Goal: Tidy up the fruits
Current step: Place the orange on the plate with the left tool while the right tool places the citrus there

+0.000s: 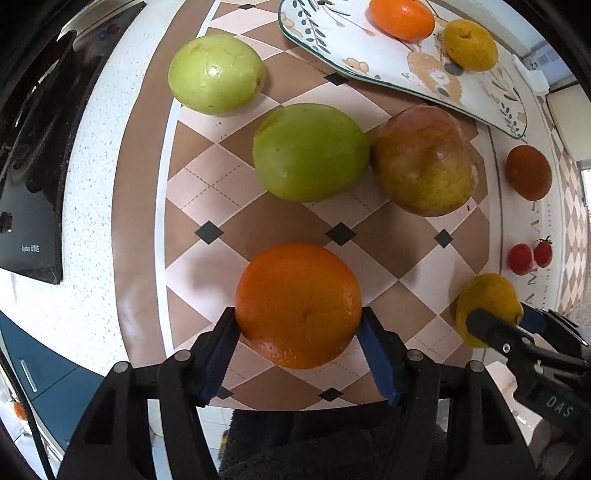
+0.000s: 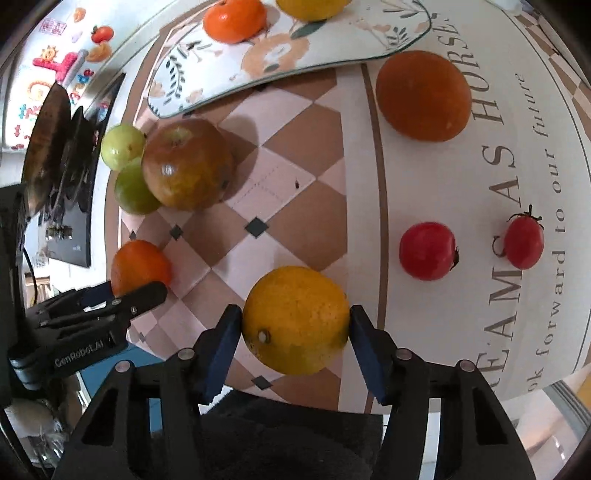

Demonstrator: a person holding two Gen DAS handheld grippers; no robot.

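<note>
We have the left gripper (image 1: 298, 325) pinching a round orange (image 1: 298, 305) and the right gripper (image 2: 295, 325) pinching a yellow lemon (image 2: 296, 319), both near the checked mat's (image 1: 273, 221) front edge; smooth skins could slip, rolling off.

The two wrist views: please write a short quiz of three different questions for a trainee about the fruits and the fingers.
1. True or false: the left gripper grips the yellow citrus.
2. What lies on the patterned plate? A) two tomatoes B) a mandarin and a lemon C) nothing
3. Fill in: the red-green apple touches a ____ fruit.

Key: 1 false, it grips the orange; the right gripper holds the yellow citrus. 2 B. 3 green.
</note>
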